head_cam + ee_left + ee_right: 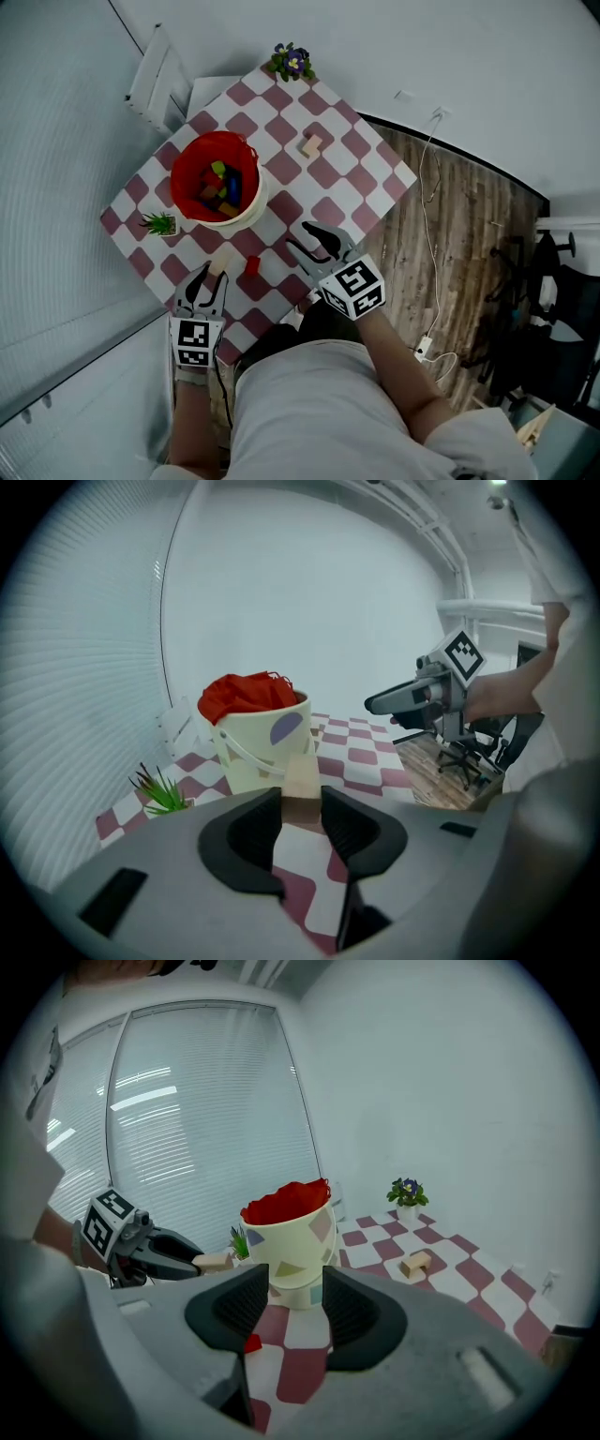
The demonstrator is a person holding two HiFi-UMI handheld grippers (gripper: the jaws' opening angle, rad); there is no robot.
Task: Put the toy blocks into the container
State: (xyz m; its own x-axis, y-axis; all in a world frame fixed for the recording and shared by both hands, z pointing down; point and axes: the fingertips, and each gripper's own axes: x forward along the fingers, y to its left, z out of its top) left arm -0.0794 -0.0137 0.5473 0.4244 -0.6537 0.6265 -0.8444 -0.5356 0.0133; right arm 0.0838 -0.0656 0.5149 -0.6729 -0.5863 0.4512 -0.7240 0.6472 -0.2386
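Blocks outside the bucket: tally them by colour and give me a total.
Plain wood: 2 (held wooden block in the left gripper; far wooden block lying on the table)
Red: 1 (red block on the table near the left gripper)
Total: 3

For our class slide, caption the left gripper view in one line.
Left gripper holds a tan block, facing the cream bucket on the checked table.
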